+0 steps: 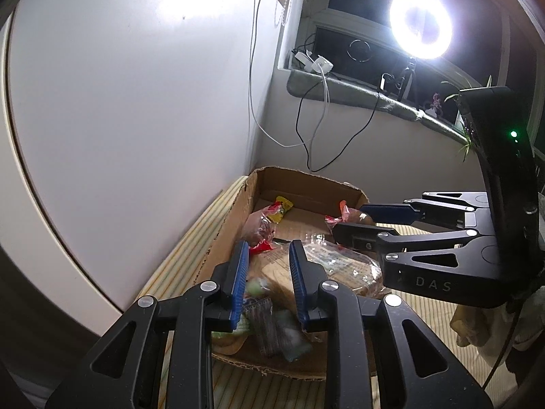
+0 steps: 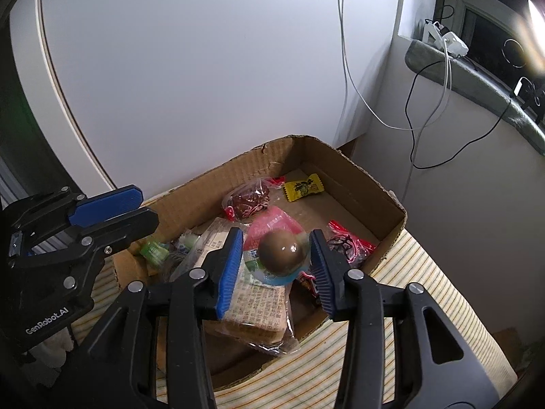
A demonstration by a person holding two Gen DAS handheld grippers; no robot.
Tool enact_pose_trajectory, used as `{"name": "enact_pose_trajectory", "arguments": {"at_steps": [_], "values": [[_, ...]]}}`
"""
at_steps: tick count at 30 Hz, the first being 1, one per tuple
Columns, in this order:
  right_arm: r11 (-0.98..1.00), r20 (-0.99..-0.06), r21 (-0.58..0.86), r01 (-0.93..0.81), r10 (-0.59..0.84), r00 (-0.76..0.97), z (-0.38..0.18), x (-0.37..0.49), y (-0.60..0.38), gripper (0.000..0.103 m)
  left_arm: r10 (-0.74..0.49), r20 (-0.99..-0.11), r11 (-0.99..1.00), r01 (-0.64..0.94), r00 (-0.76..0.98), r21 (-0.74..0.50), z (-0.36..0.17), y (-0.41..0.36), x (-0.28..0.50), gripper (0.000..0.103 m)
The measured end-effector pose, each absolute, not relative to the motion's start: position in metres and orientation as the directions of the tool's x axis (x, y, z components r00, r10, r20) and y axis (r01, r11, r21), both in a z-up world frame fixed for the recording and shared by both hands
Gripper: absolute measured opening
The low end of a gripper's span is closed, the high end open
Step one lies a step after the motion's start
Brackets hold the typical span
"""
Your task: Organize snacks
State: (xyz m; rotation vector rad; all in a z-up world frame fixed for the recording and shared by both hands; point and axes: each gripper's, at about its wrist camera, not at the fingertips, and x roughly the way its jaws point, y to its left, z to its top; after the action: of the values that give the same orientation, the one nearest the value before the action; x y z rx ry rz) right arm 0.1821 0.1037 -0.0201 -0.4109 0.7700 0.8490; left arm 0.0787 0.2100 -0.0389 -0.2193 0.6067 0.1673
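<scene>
An open brown cardboard box sits on a striped yellow-green cloth, with wrapped snacks inside it, among them a yellow sachet at the far side. The right claw hangs over the box, its blue pads part-open around a brown egg-shaped snack in clear wrap. The left claw, over the box's near left end, is almost closed and holds nothing.

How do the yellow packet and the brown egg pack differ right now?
The yellow packet is flat and opaque, lying alone on the bare floor of the cardboard box near the far wall. The brown egg pack is rounded, in clear wrap, between the right tool's fingers above the pile.
</scene>
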Motion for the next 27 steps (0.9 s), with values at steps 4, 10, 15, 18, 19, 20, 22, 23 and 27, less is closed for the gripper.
{"name": "enact_pose_trajectory", "arguments": {"at_steps": [4, 10, 15, 18, 19, 20, 22, 23, 27], "values": [[0.611, -0.739, -0.025, -0.791, 0.522, 0.426, -0.018, 0.183, 0.101, 0.061, 0.094, -0.581, 0.963, -0.222, 0.808, -0.152, -0.039, 0.21, 0.08, 0.024], [0.621, -0.733, -0.039, -0.783, 0.514, 0.445, -0.016, 0.181, 0.099, 0.071, 0.099, -0.579, 0.963, -0.224, 0.81, -0.149, -0.038, 0.209, 0.077, 0.026], [0.628, -0.727, -0.041, -0.777, 0.514, 0.454, -0.013, 0.179, 0.095, 0.073, 0.102, -0.577, 0.963, -0.226, 0.811, -0.147, -0.037, 0.209, 0.075, 0.029], [0.631, -0.725, -0.042, -0.775, 0.514, 0.459, -0.012, 0.176, 0.092, 0.073, 0.105, -0.573, 0.963, -0.227, 0.813, -0.146, -0.035, 0.208, 0.072, 0.04], [0.632, -0.723, -0.043, -0.774, 0.514, 0.461, -0.011, 0.174, 0.09, 0.073, 0.107, -0.571, 0.963, -0.229, 0.814, -0.146, -0.034, 0.207, 0.071, 0.045], [0.634, -0.721, -0.043, -0.772, 0.515, 0.463, -0.01, 0.173, 0.089, 0.075, 0.108, -0.569, 0.963, -0.229, 0.815, -0.145, -0.032, 0.207, 0.07, 0.047], [0.641, -0.715, -0.042, -0.767, 0.517, 0.471, -0.008, 0.169, 0.084, 0.08, 0.113, -0.564, 0.963, -0.231, 0.818, -0.141, -0.03, 0.205, 0.067, 0.051], [0.645, -0.709, -0.042, -0.763, 0.519, 0.477, -0.006, 0.167, 0.081, 0.082, 0.115, -0.563, 0.962, -0.233, 0.818, -0.141, -0.029, 0.204, 0.065, 0.053], [0.658, -0.689, -0.03, -0.753, 0.532, 0.492, 0.001, 0.159, 0.067, 0.084, 0.13, -0.554, 0.957, -0.25, 0.822, -0.146, -0.025, 0.201, 0.055, 0.067]]}}
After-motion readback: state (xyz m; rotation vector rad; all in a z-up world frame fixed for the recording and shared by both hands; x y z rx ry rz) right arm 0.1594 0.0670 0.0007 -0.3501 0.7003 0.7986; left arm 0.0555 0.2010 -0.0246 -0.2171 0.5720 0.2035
